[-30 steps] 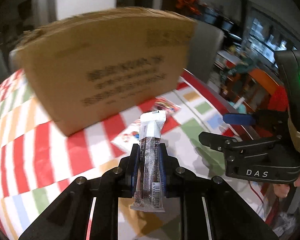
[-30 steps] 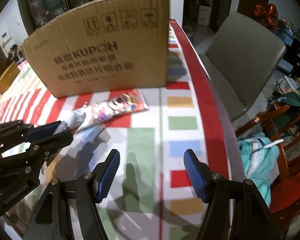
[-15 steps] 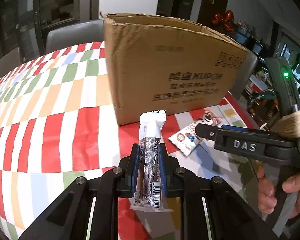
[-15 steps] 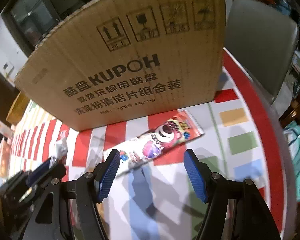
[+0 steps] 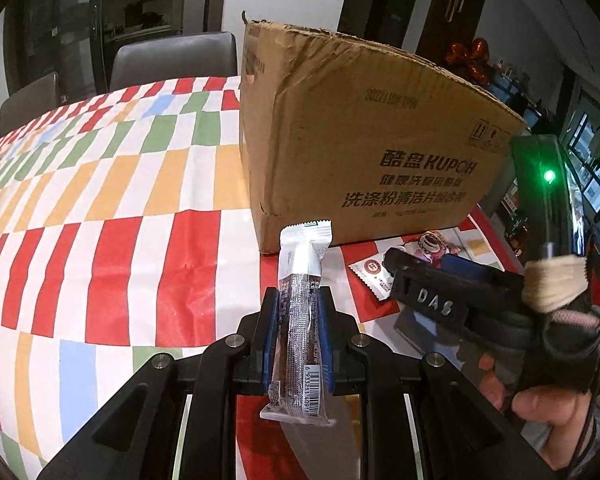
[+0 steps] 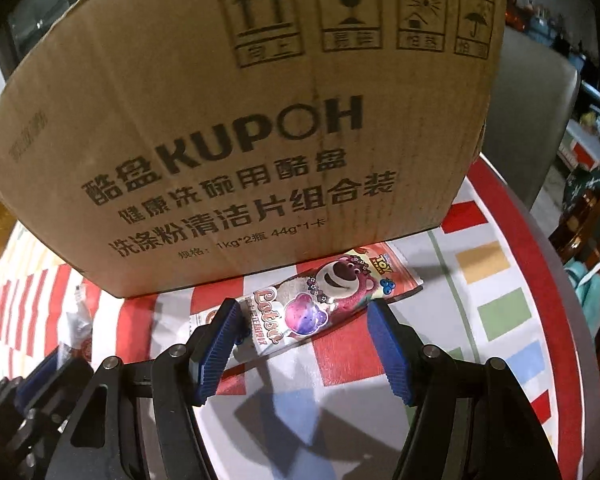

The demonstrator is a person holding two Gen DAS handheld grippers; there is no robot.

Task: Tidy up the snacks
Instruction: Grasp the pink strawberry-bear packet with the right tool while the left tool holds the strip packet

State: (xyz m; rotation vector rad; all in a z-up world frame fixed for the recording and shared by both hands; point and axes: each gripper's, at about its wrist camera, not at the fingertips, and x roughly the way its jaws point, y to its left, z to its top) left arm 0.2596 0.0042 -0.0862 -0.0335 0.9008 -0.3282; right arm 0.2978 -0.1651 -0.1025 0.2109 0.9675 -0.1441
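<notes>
My left gripper point(image 5: 298, 300) is shut on a slim snack bar point(image 5: 302, 280) in a white and brown wrapper, held upright above the checked tablecloth. A large cardboard box point(image 5: 360, 152) stands just beyond it, open at the top. A pink bear snack packet point(image 6: 320, 300) lies flat on the cloth against the foot of the box point(image 6: 240, 120). My right gripper point(image 6: 304, 344) hangs open just over the packet, its blue pads on either side of it without touching. In the left wrist view the right gripper point(image 5: 428, 280) covers most of that packet point(image 5: 430, 244).
The table point(image 5: 120, 220) with its red, green, orange and blue checked cloth ends in a red border point(image 6: 540, 280) at the right. Grey chairs point(image 5: 172, 56) stand behind the table and beside the box point(image 6: 532, 120). A hand point(image 5: 540, 400) holds the right gripper.
Both grippers have moved closer to the box. The right gripper has come forward and down over the bear packet, which now lies between its pads. The left still holds the bar.
</notes>
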